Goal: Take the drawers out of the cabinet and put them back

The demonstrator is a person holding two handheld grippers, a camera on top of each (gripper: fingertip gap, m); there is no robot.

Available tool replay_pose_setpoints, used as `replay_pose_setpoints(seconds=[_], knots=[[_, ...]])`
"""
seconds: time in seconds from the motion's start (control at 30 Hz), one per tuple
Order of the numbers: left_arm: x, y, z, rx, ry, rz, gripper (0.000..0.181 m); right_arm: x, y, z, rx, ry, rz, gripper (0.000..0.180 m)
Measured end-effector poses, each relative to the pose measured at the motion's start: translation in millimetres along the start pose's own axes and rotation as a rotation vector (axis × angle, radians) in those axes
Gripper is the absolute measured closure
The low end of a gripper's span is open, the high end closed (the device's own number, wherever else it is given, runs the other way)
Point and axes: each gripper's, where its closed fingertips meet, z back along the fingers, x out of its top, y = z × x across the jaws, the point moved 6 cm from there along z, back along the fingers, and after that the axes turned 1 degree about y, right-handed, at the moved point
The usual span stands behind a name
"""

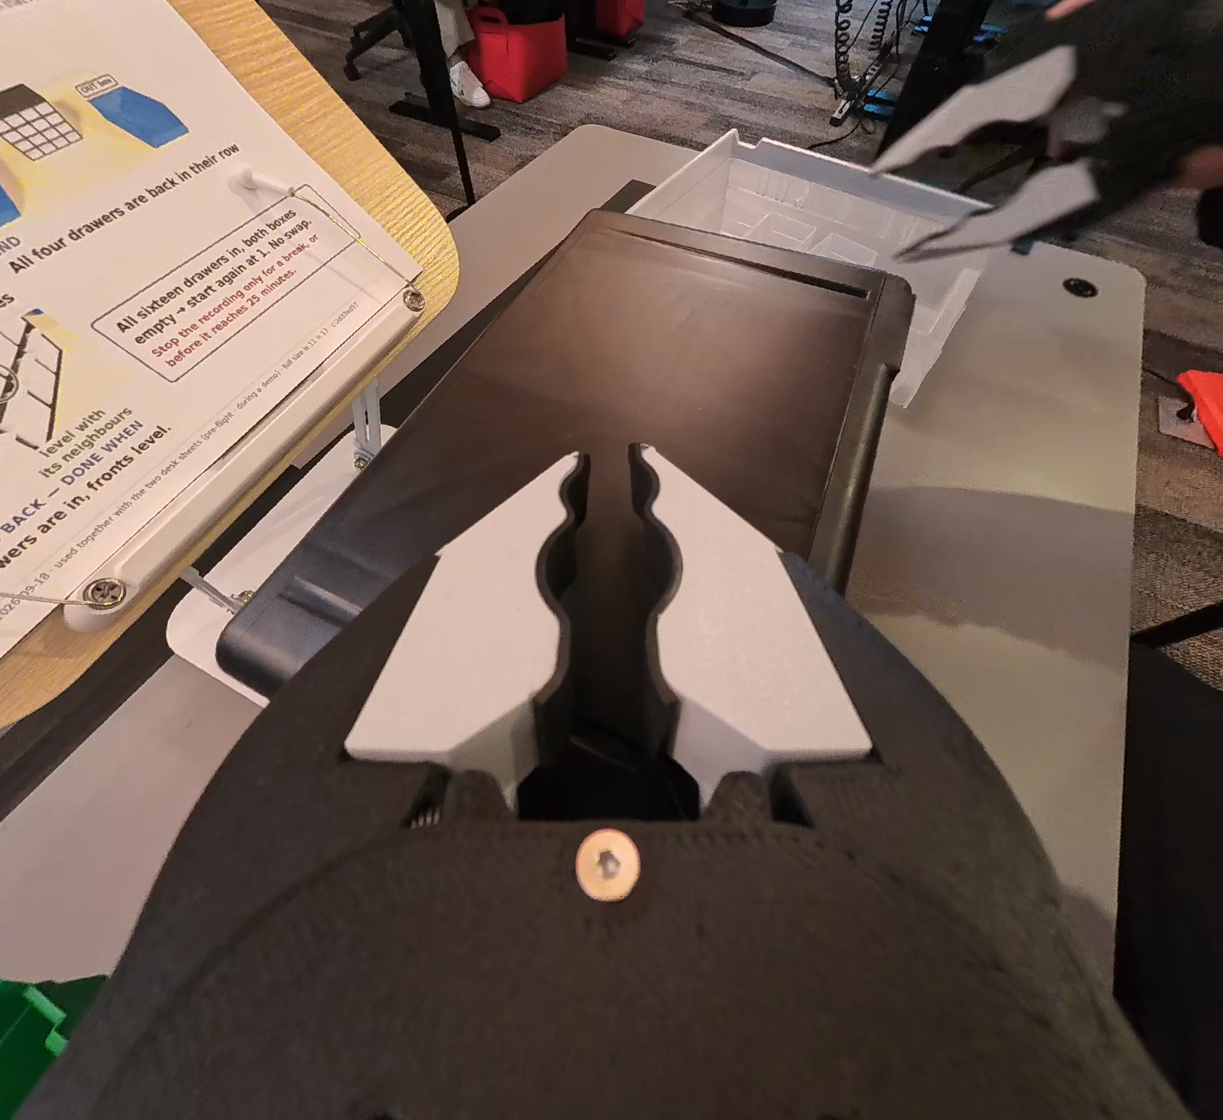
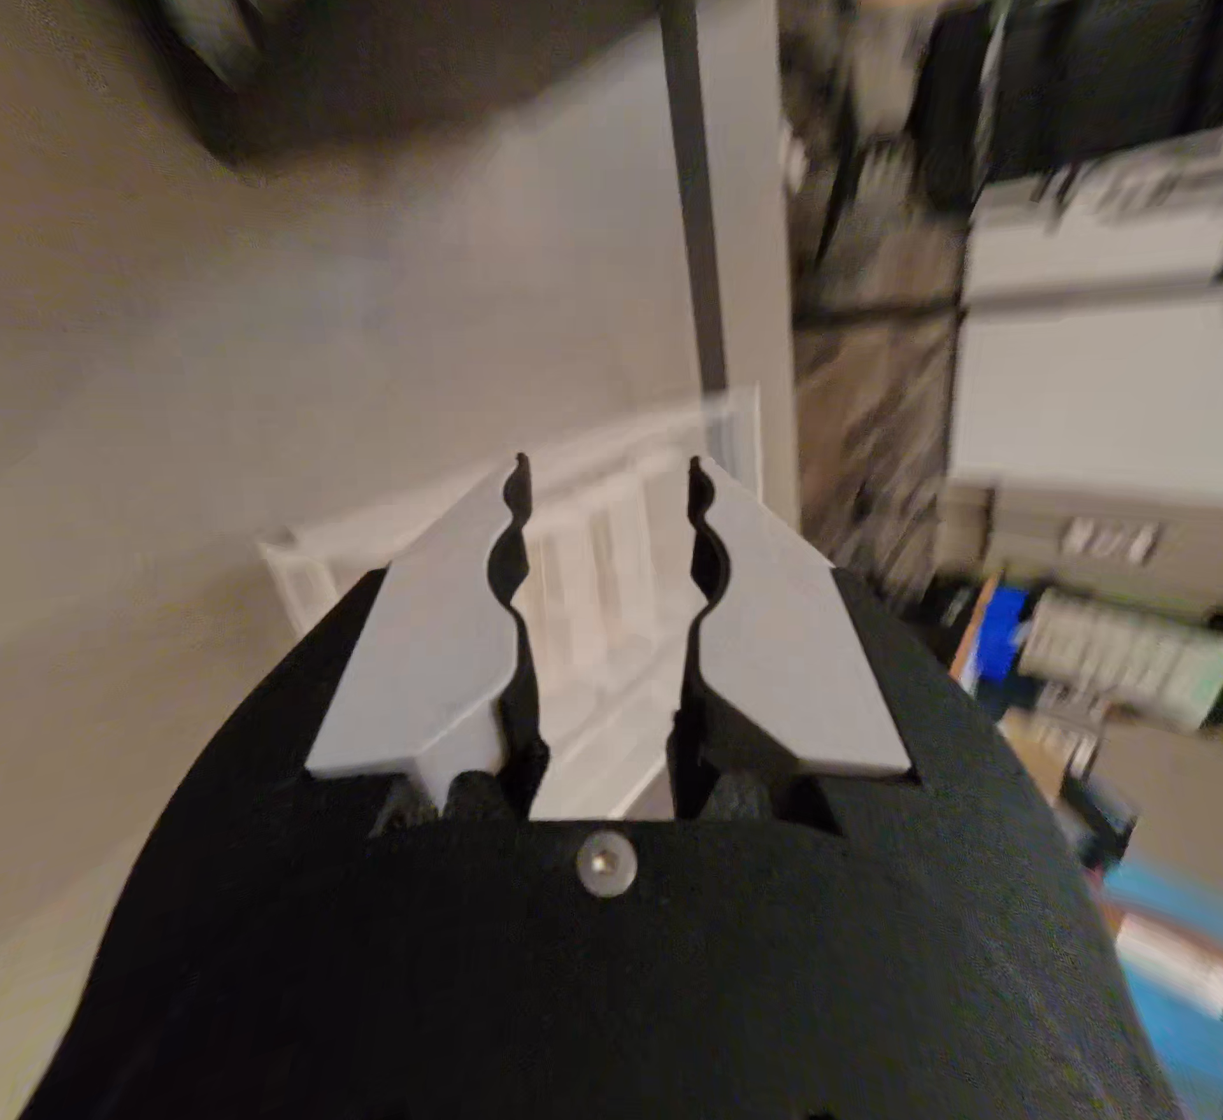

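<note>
The dark cabinet (image 1: 662, 360) lies on the grey table (image 1: 993, 559), and I see its smooth top face. My left gripper (image 1: 607, 453) hovers right over that face, its fingers a narrow gap apart with nothing between them. A white translucent drawer (image 1: 794, 208) lies on the table just beyond the cabinet. My right gripper (image 1: 893, 212) is open and empty above the drawer's right end. In the blurred right wrist view the drawer (image 2: 595, 559) shows below and between the open fingers of the right gripper (image 2: 605, 466).
An instruction sheet on a tilted wooden board (image 1: 198, 228) stands close at the left. A red object (image 1: 1201, 407) lies past the table's right edge, and a green object (image 1: 26, 1022) is at the bottom left. Desk legs, cables and red bags (image 1: 516, 56) are on the floor beyond.
</note>
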Motion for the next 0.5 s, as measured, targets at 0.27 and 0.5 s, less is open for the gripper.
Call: replay_pose_setpoints(seconds=[0.27, 0.5], knots=[[0.0, 0.3, -0.1, 0.002, 0.002, 0.002, 0.170, 163.4, 136.3, 5.5, -0.083, -0.392, 0.395, 0.141], [-0.1, 0.3, -0.3, 0.005, 0.008, 0.004, 0.170, 210.1, 186.8, -66.8, -0.270, -0.424, 0.531, 0.148]])
